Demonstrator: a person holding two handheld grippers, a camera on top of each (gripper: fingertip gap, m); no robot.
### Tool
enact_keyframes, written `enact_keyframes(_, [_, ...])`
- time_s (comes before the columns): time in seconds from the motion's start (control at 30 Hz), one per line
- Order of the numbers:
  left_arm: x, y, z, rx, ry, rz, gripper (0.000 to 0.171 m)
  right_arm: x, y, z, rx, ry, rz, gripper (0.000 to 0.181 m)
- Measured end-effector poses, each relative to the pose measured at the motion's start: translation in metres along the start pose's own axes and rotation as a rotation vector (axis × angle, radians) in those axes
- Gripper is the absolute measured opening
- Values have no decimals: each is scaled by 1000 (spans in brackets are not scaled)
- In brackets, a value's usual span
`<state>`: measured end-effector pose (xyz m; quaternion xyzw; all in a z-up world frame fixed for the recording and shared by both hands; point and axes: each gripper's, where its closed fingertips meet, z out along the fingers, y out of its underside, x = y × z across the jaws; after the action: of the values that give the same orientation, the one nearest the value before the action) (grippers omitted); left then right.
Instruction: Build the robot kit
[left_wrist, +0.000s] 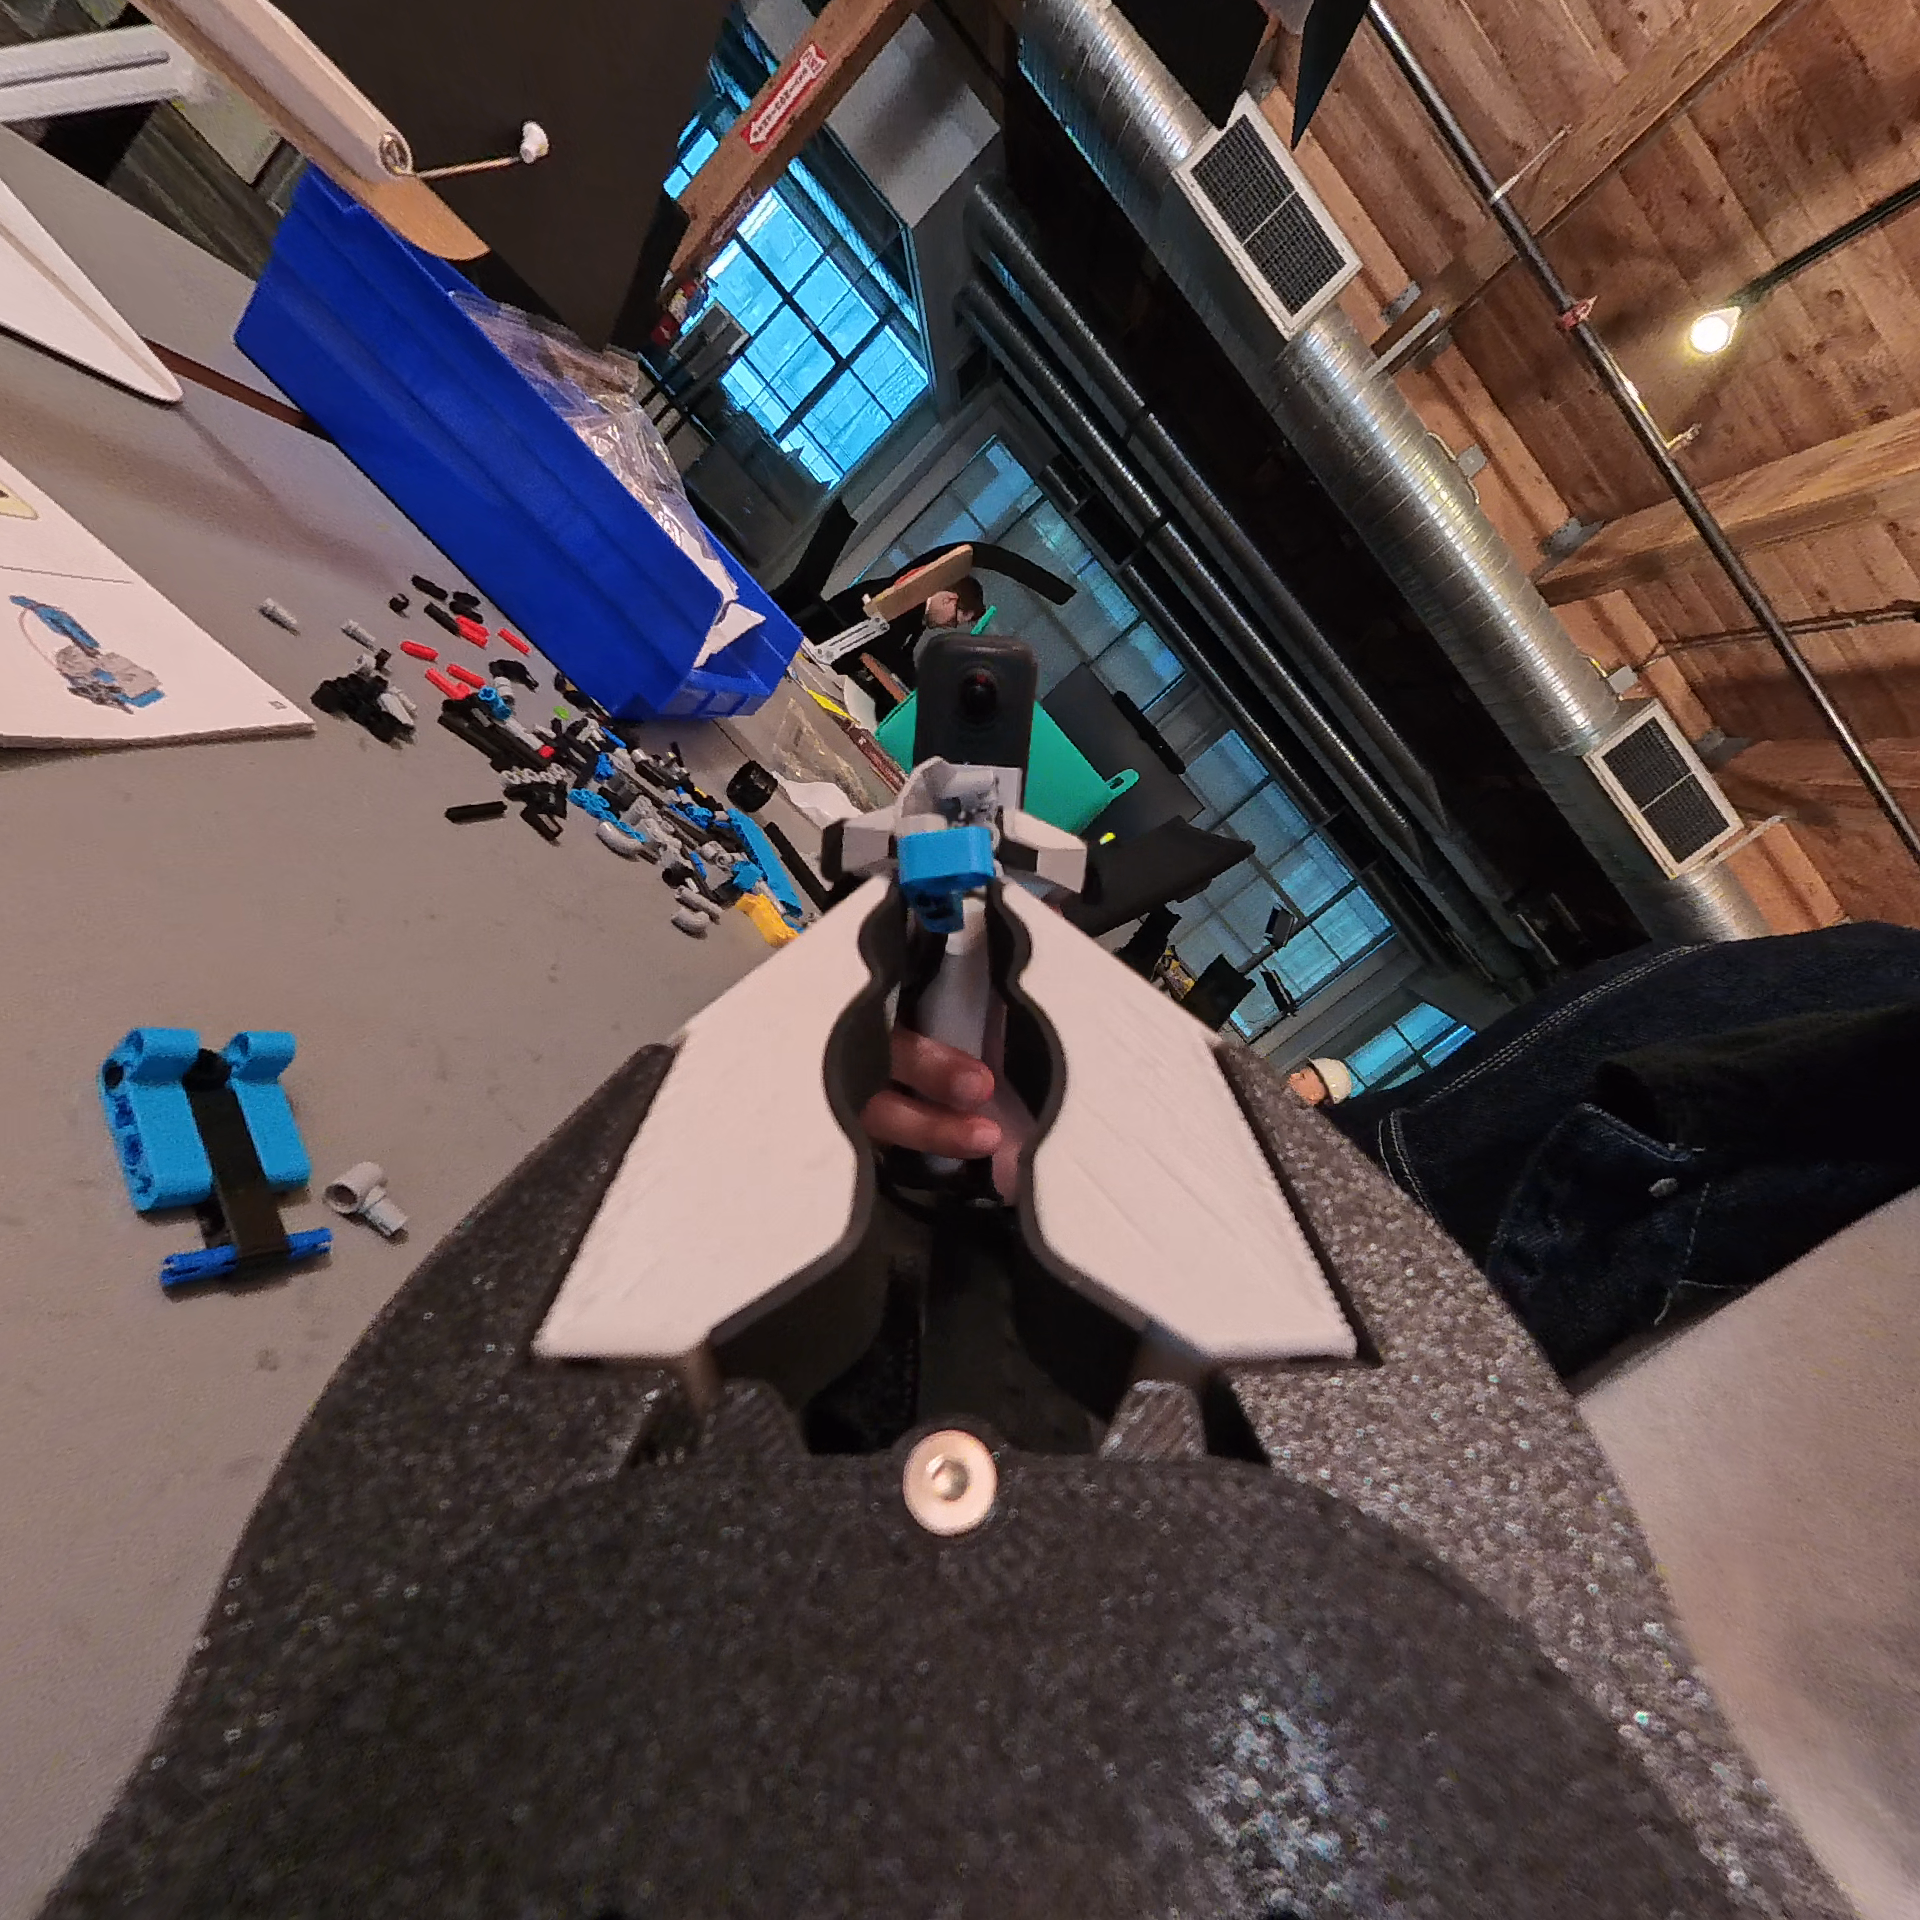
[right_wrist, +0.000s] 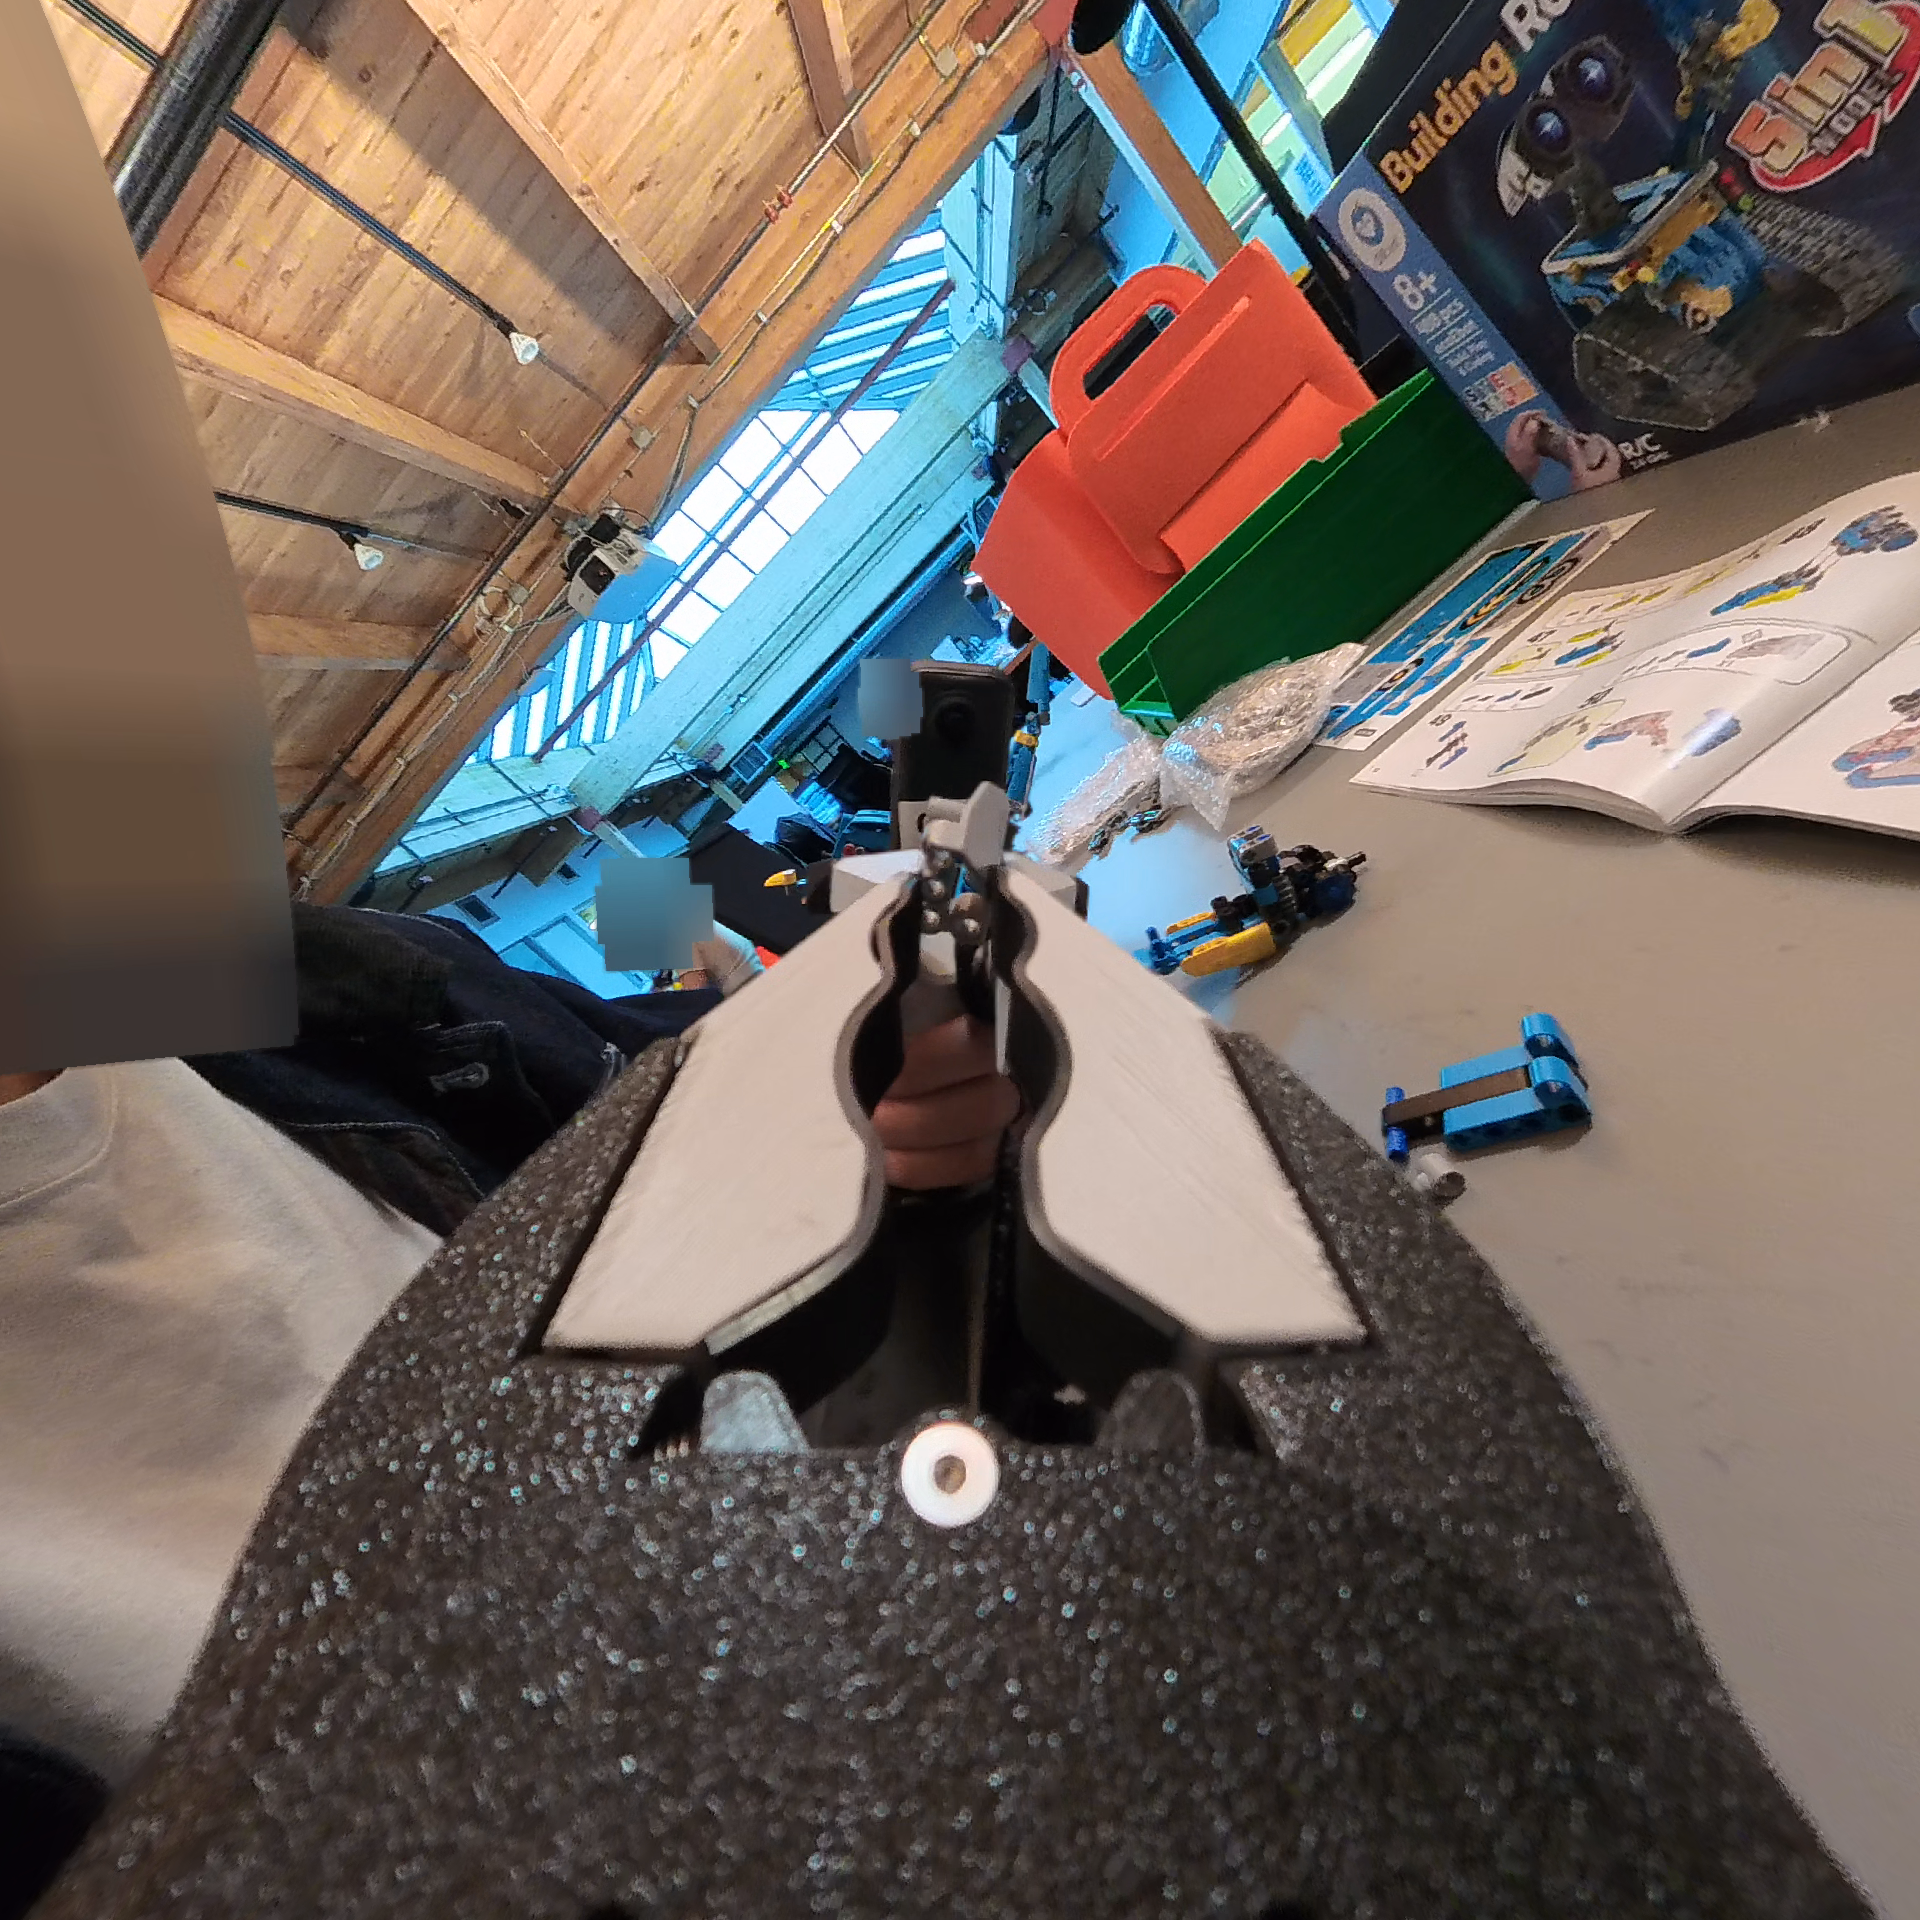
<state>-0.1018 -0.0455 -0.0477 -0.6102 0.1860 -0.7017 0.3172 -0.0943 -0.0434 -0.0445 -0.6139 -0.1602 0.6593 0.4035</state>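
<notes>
Left gripper (left_wrist: 940, 883) pinches blue brick piece (left_wrist: 940, 860), nearly closed. Right gripper (right_wrist: 951, 888) nips small grey-blue pin piece (right_wrist: 951, 904), tips almost meeting. Grippers face each other above grey table (left_wrist: 312, 987). Judgement: keep axes collinear, grip firm. Blue-black assembly (left_wrist: 213, 1143) lies apart.

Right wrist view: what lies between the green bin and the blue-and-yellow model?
Crumpled clear plastic bags, on the table between green bin and blue-and-yellow model; the right wrist view shows it.

Bright window daylight (right_wrist: 790, 457), strong fisheye bending at edges, perhaps slight motion blur nearby.
</notes>
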Motion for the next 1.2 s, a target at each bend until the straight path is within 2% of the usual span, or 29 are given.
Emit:
enact_keyframes(0.4, [-2, 4, 1, -38, -40, 44, 14, 1, -8, -7, 45, -26, 50, 10])
enact_keyframes(0.73, [6, 0, -1, -8, 15, 32, 8, -7, 6, 4, -29, -52, 21, 11])
enact_keyframes(0.87, [-2, 1, -6, -63, -18, 38, 7, 0, 10, 4, -63, 4, -19, 11])
enact_keyframes(0.93, [-14, -9, -16, -54, -84, 68, 7, 12, 4, -2, -74, 102, -89, 16])
enact_keyframes(1.0, [-24, -18, -27, -44, -149, 112, 7, 28, 12, -14, -190, 224, -189, 16])
enact_keyframes(1.07, [-23, -26, -34, -19, -164, 147, 7, 55, 39, -28, -404, 381, -283, 17])
enact_keyframes(1.2, [-12, -46, -44, 51, -132, 180, 7, 78, 74, -20, -623, 483, -419, 17])
